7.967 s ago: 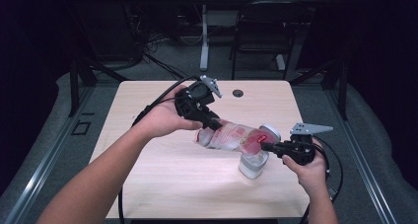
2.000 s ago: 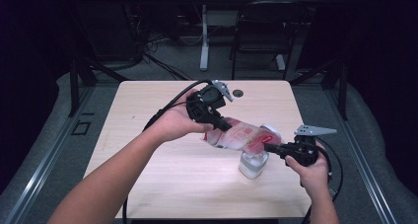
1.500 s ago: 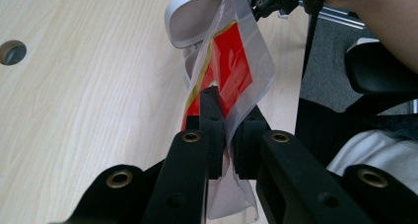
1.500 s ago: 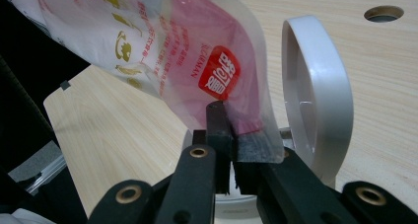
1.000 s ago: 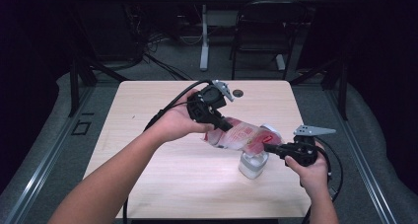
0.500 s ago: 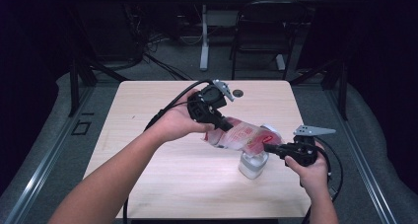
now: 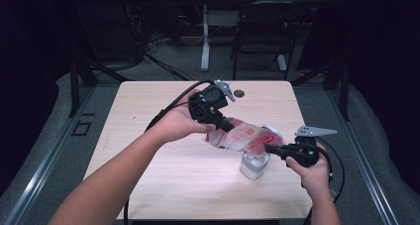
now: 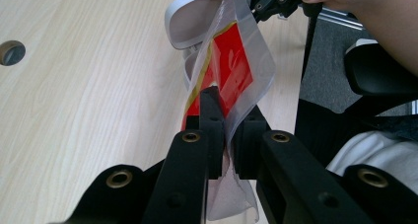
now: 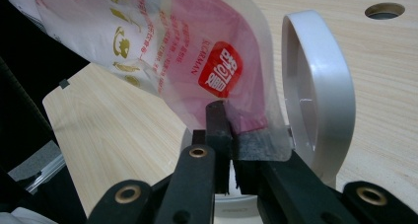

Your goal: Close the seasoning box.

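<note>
- Above the white container (image 7: 254,164), a clear bag with red print (image 7: 242,136) is held stretched between both grippers.
- One end of the bag is clamped in the closed jaws of the left gripper (image 8: 227,130), up and to the left of the container.
- The other end is pinched by the right gripper (image 9: 228,135), its jaws closed just beside the container's open hinged lid (image 9: 320,93).
- Under the container lies a pale wooden table (image 7: 148,136), with a round hole (image 7: 239,93) near its far edge.

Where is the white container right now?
In the high view, the white container stands on the table's right side, under the plastic bag, beside the right gripper.
</note>
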